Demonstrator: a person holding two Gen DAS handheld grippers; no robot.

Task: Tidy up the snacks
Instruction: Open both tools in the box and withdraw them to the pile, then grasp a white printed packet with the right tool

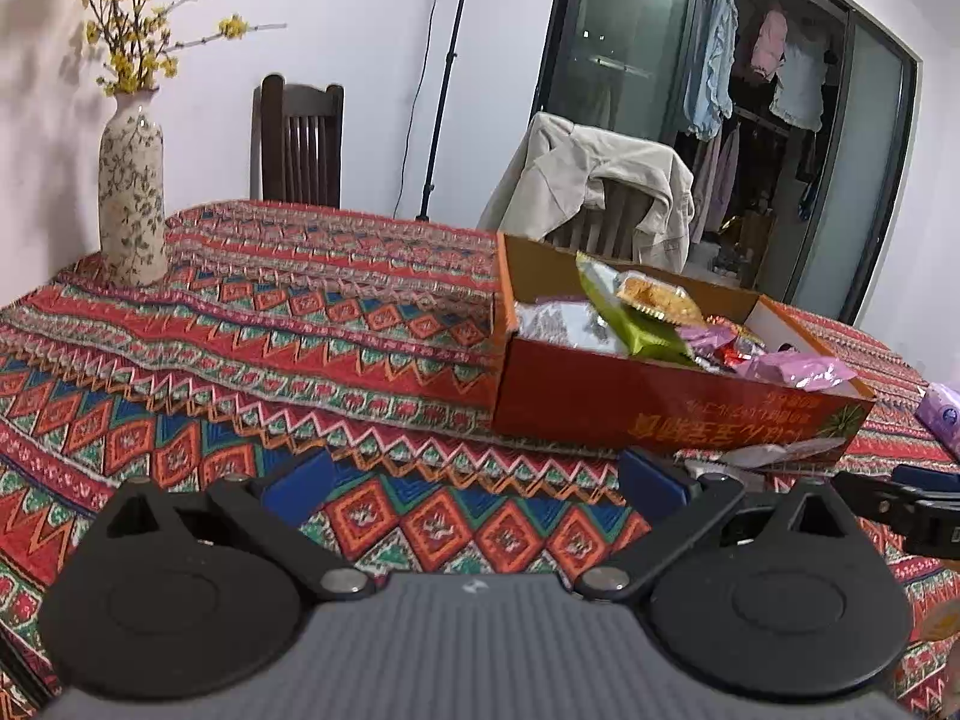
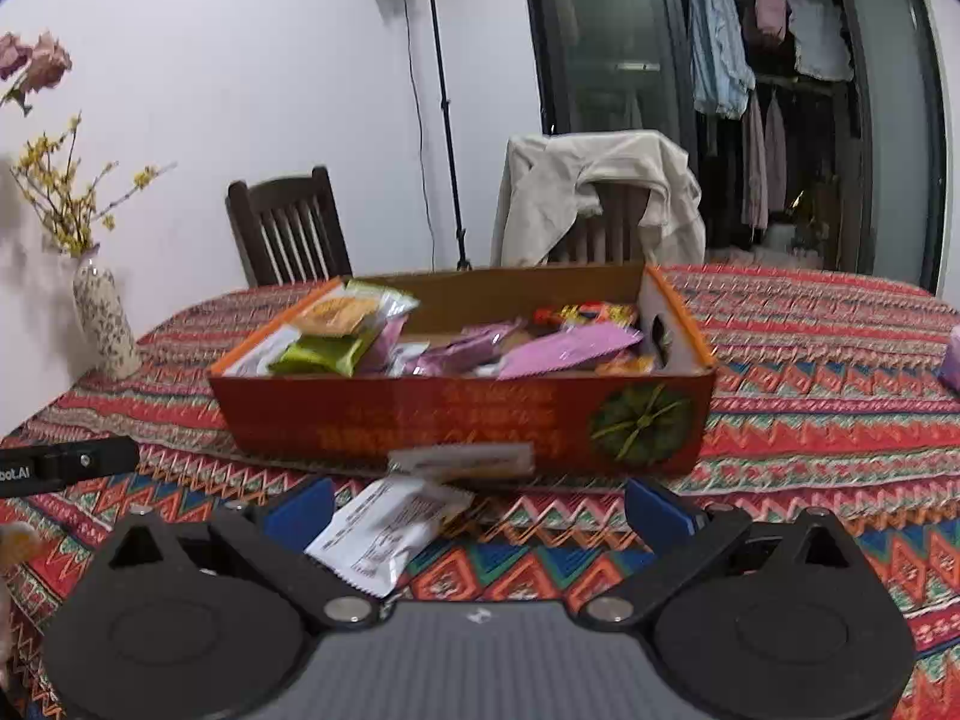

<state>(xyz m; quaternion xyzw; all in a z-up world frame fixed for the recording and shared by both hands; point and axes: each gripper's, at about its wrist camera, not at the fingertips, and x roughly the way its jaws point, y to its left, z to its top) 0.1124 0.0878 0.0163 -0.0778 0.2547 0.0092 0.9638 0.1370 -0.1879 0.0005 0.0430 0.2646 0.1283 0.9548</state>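
Most snacks sit in the orange carton (image 2: 462, 420); one white packet (image 2: 384, 531) remains at my right gripper's (image 2: 477, 510) eleven o'clock. Both jaws spread, empty.

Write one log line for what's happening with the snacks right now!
left gripper: open, empty | right gripper: open over white packet on tablecloth | snack box: holds many snacks

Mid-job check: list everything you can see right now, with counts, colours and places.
Snack box: 1, red-orange cardboard, table centre.
Snacks in box: several, pink, green, orange, silver packets; exact count unclear.
White packets: 2, on cloth before the box.
Tablecloth: 1, red patterned.
Vase: 1, floral, yellow flowers, table's far left.
Chairs: 2, dark wood, behind table; right one under a beige jacket.
Left gripper: open, empty.
Right gripper: open around one white packet.
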